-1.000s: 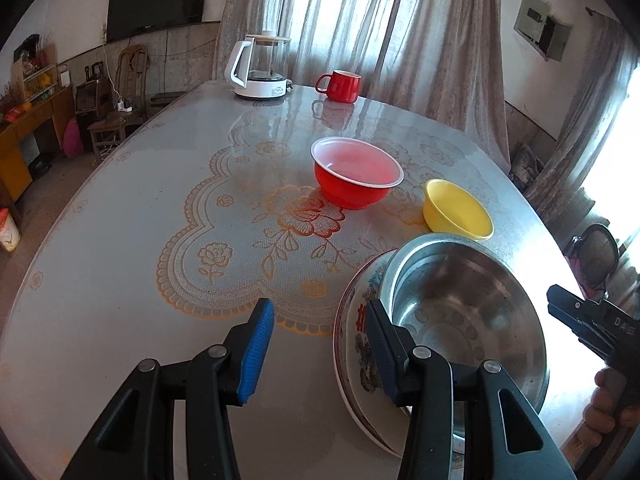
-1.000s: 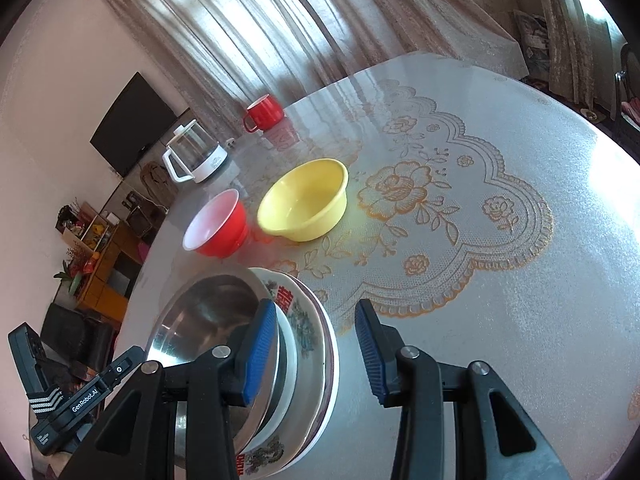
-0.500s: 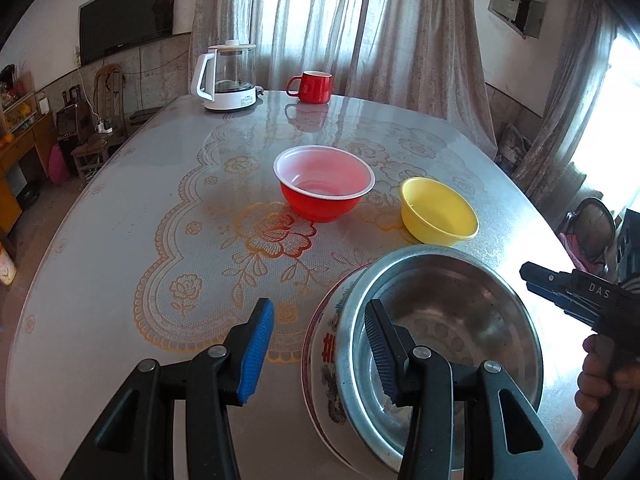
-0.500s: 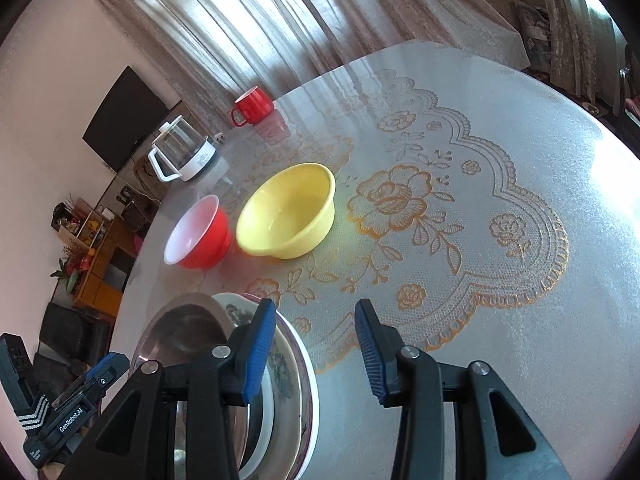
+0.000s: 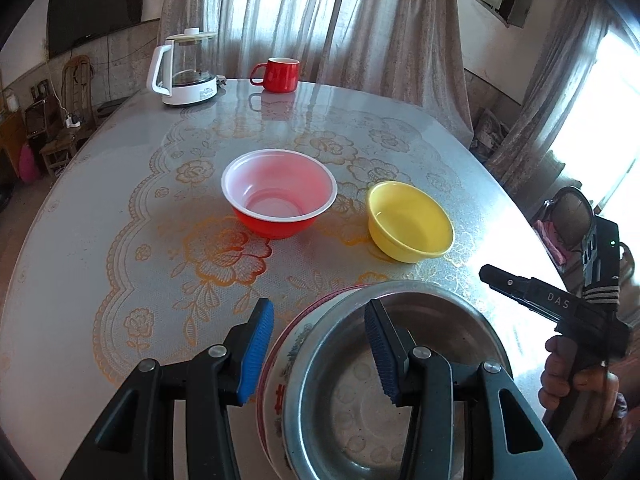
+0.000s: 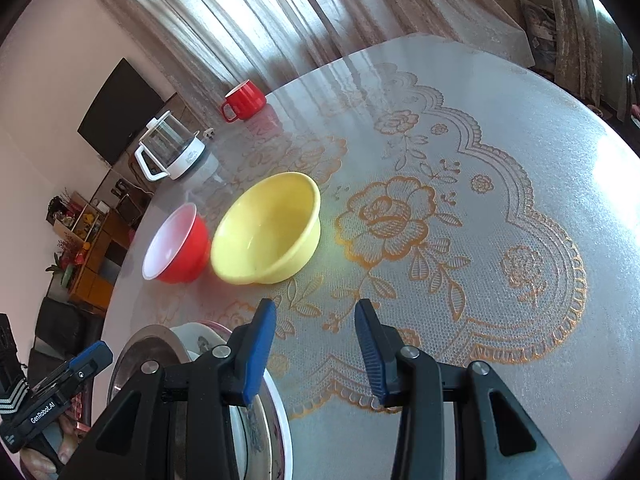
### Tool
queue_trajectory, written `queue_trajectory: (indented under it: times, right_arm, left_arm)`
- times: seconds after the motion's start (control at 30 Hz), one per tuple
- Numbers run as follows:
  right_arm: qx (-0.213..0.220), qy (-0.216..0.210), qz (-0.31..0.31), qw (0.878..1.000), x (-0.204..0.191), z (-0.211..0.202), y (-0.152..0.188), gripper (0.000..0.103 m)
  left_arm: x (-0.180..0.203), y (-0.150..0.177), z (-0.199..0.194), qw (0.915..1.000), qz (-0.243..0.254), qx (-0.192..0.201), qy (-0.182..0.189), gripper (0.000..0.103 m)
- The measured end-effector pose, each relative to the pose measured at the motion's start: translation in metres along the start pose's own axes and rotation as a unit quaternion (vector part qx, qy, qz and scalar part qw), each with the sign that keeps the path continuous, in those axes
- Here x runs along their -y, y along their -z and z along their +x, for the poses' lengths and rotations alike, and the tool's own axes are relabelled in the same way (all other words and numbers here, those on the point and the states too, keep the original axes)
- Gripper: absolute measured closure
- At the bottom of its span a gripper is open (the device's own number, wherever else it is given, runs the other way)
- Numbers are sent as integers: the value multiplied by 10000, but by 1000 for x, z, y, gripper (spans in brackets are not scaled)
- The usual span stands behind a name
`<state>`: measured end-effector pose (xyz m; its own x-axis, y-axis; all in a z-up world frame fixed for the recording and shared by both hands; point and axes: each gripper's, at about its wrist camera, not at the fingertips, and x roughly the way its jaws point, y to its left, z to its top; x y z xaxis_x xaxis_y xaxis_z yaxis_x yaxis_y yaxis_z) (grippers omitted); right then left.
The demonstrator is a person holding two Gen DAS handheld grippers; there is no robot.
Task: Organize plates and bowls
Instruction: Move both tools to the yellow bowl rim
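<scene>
**Steel bowl stacked on plates, two bowls loose on the table**

From my seat, the left gripper has its jaws parted, straddling the near rim of the stack: the left pad sits outside the patterned plate, the right pad hangs inside the steel bowl. I can't quite tell whether either pad touches the rim, but nothing is clamped. The steel bowl nests on the patterned plate, and in the right wrist view there seems to be more than one plate under it. The steel bowl looks empty.

The right gripper is likewise parted, with nothing between its pads, over bare lace tablecloth just right of the stack.

Further out, the red bowl, white inside, and the yellow bowl stand near each other, apart, both empty. A glass kettle and red mug stand at the far edge.

Against a second ago, the red and yellow bowls sit closer and lower in both views, and the stack has slid toward the bottom of frame. Jaw spacing is unchanged on both.
</scene>
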<state>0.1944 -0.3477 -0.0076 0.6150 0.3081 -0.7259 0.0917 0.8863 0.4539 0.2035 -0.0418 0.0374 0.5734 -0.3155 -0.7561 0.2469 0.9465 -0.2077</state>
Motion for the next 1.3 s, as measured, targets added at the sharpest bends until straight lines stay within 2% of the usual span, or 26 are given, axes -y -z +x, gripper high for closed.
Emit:
queue_trajectory:
  times: [0.1, 0.23, 0.33, 0.67, 1.03, 1.3]
  right_arm:
    - [22, -1, -60, 10000, -1, 2, -4, 65]
    - [59, 29, -175, 9998, -3, 7, -10, 78]
    - [17, -29, -175, 9998, -3, 12, -16, 81]
    - [-169, -266, 47, 9995, -4, 34, -39, 78]
    - [-131, -6, -45, 9999, -8, 49, -51, 80]
    - [-274, 56, -60, 9996, -7, 60, -54, 82]
  left_arm:
    - [5, -6, 5, 9999, 39, -56, 113, 55]
    - [9, -18, 17, 9992, -3, -214, 347, 61]
    - [14, -28, 24, 9989, 4, -264, 380, 63]
    - [30, -55, 51, 9965, -45, -540, 642, 63]
    - [34, -68, 74, 9942, -295, -722, 736, 63]
    - [38, -76, 83, 9932, -457, -789, 724, 63]
